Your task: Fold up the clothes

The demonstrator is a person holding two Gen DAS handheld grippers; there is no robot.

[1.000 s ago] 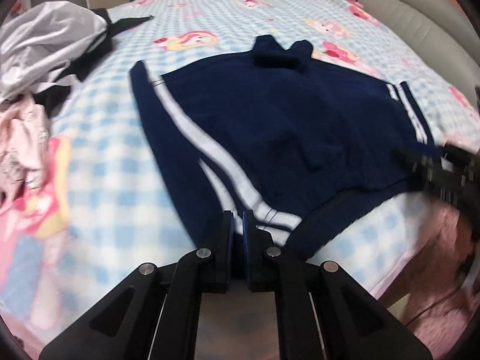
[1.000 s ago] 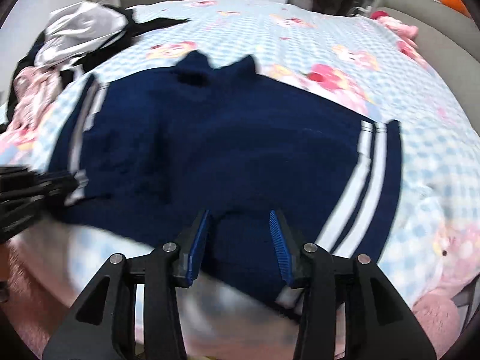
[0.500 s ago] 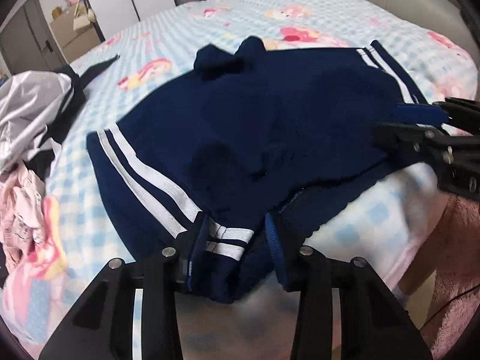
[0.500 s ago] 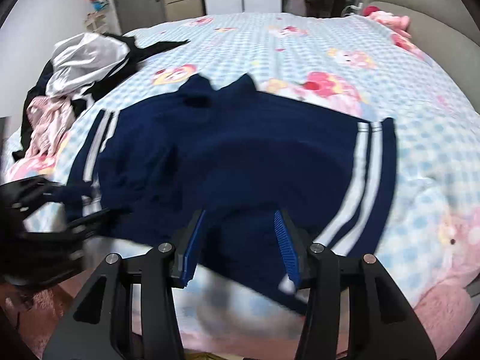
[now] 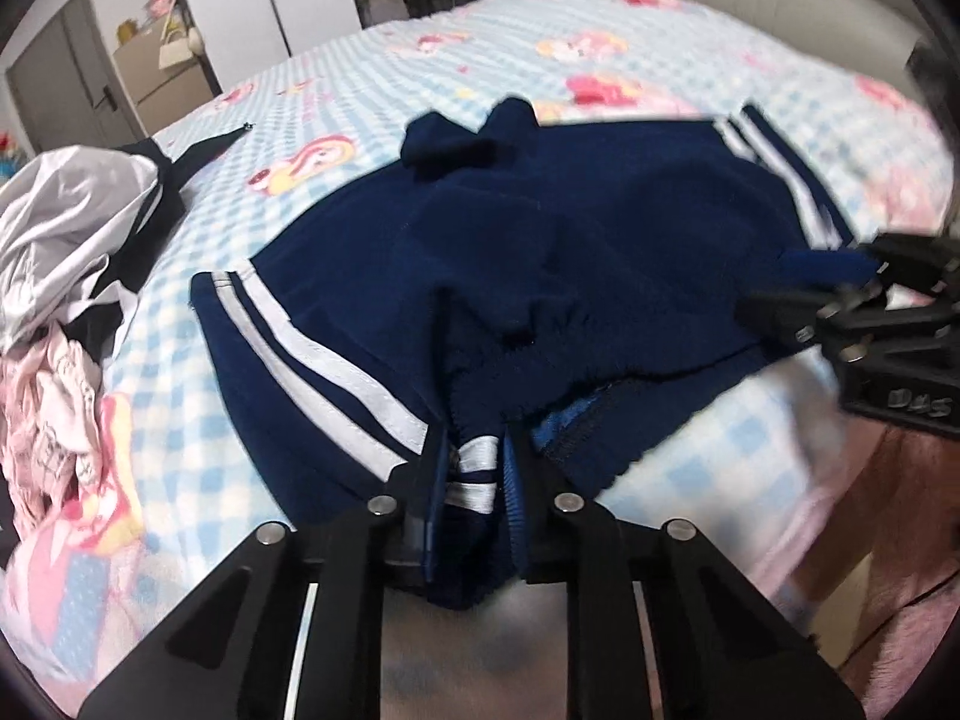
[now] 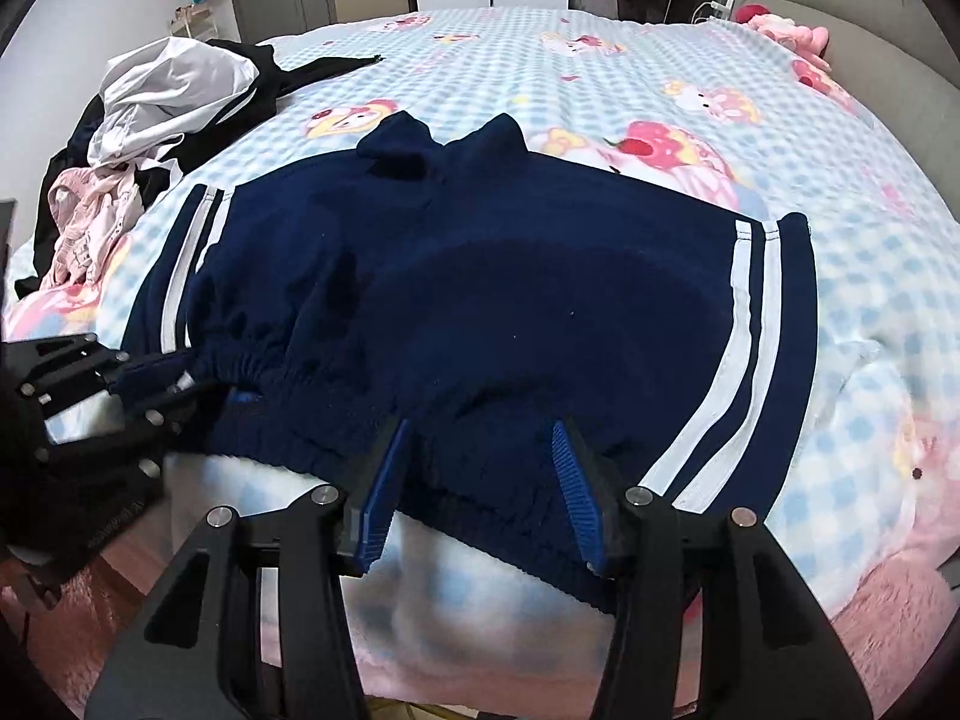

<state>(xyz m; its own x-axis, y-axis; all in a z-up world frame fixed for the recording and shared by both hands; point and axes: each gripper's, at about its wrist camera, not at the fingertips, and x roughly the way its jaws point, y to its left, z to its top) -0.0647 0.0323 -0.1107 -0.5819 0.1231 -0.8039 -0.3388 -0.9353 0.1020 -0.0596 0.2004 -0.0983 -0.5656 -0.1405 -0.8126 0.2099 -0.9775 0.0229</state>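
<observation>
A navy jacket (image 5: pixel 570 240) with white sleeve stripes lies spread on the blue checked bed, collar at the far side. In the left wrist view my left gripper (image 5: pixel 477 444) sits at the near left corner. Its jaws are closing and pinch the striped cuff, with cloth bunched between the pads. From the right wrist view the jacket (image 6: pixel 480 276) fills the middle. My right gripper (image 6: pixel 480 429) straddles the elastic hem with its jaws opening, blue pads apart from the cloth. Each gripper shows in the other's view: the right gripper (image 5: pixel 840 306), the left gripper (image 6: pixel 138 384).
A heap of grey, black and pink clothes (image 6: pixel 156 102) lies at the bed's far left. The checked sheet (image 6: pixel 540 60) stretches bare beyond the collar. A grey padded headboard (image 6: pixel 870 12) with a pink plush toy (image 6: pixel 786 30) is at the right. A pink fluffy cover (image 6: pixel 870 600) hangs at the near edge.
My left gripper opened, shifted along the hem and closed again on the striped cuff, lifting that corner. The right gripper's jaws widened a little over the hem.
</observation>
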